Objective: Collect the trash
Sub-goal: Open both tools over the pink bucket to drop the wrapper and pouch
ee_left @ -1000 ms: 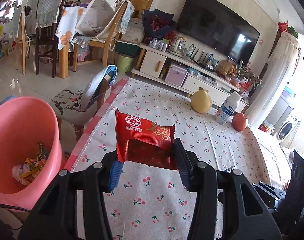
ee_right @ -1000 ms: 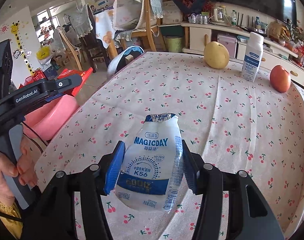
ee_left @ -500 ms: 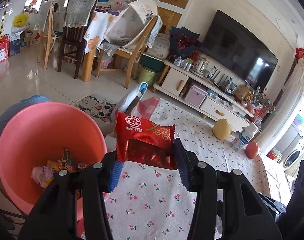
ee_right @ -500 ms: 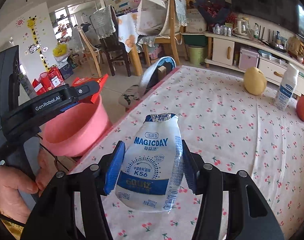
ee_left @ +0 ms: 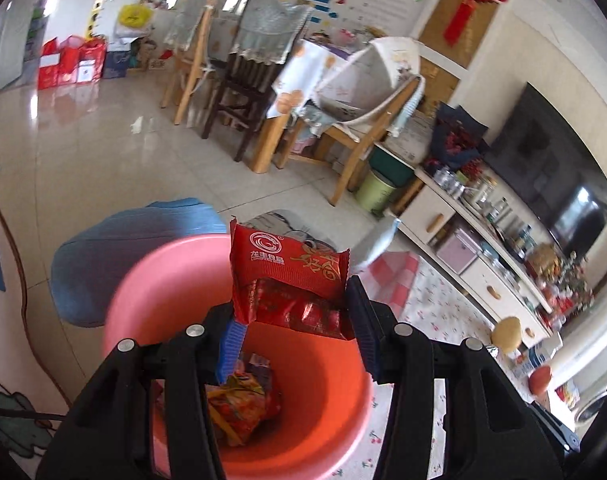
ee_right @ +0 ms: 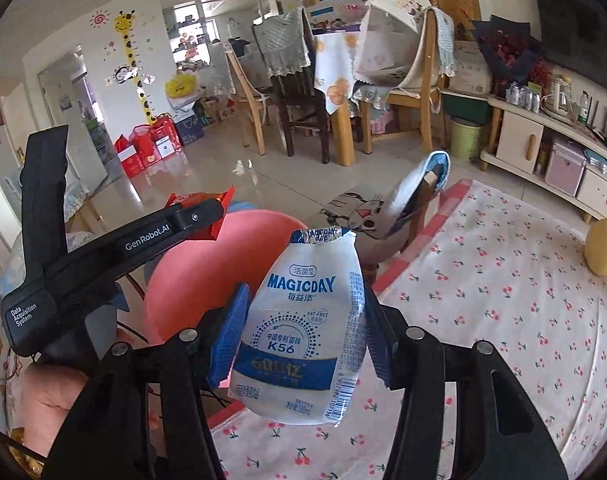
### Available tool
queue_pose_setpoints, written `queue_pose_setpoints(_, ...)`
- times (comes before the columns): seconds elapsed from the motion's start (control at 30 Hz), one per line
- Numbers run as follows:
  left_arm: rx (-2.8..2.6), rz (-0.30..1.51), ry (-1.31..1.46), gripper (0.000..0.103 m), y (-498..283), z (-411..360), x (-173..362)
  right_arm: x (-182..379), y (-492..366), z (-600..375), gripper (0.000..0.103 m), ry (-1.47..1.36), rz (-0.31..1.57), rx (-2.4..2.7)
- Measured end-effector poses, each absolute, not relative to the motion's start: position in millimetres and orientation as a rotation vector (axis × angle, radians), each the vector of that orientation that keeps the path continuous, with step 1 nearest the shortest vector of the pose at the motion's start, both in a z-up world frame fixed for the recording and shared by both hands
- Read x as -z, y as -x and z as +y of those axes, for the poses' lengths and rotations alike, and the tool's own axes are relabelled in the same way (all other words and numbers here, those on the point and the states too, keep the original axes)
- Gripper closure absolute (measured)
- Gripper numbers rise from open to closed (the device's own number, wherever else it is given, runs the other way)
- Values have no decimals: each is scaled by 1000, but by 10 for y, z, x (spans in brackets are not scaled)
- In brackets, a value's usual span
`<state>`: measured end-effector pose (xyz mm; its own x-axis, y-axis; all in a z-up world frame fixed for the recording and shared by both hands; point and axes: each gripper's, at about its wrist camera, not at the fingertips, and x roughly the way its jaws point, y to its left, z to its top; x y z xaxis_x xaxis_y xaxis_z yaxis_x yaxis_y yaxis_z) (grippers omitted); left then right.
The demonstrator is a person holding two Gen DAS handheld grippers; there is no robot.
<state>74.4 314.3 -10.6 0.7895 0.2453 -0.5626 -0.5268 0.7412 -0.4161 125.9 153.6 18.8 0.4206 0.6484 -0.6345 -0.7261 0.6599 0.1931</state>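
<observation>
My left gripper point(ee_left: 293, 320) is shut on a red snack wrapper point(ee_left: 289, 276) and holds it over the open pink bin point(ee_left: 327, 412), which has several wrappers lying at its bottom. My right gripper point(ee_right: 299, 340) is shut on a white MAGICDAY drink pouch point(ee_right: 303, 336) and holds it above the table's left edge. In the right wrist view the left gripper point(ee_right: 199, 216) with the red wrapper point(ee_right: 191, 200) sits to the left, over the pink bin point(ee_right: 191, 272).
A table with a cherry-print cloth point(ee_right: 503, 300) lies to the right, with a yellow pear point(ee_right: 601, 246) on it. A chair point(ee_right: 419, 196) stands at the table's far corner. A blue stool point(ee_left: 131, 248) stands behind the bin. Dining chairs and a TV cabinet stand further back.
Both grippers have swung left, away from the table. The left one with the red wrapper now hangs over the pink bin. The right one has followed toward the table's edge with its pouch.
</observation>
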Motion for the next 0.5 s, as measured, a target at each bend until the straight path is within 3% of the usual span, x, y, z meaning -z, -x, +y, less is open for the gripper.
queue_pose_setpoints(0.2, -499, 510, 633, 52, -713, 3345, 149, -75, -1246, 1912, 47, 148, 758, -926)
queue_pose_setpoints(0.3, -528, 520, 636, 31, -726, 3399, 188, 16, -1254, 1994, 44, 169, 775, -927)
queue_pose_setpoints(0.33, -539, 523, 631, 21, -721, 3388, 196, 39, -1257, 1995, 38, 166, 780, -921)
queue_pose_setpoints(0.43, -564, 515, 617, 17, -722, 3410, 200, 44, -1251, 1888, 21, 138, 763, -886)
queue_pose_setpoints(0.5, -570, 506, 609, 12, -724, 3399, 195, 37, -1259, 1761, 17, 129, 749, -859)
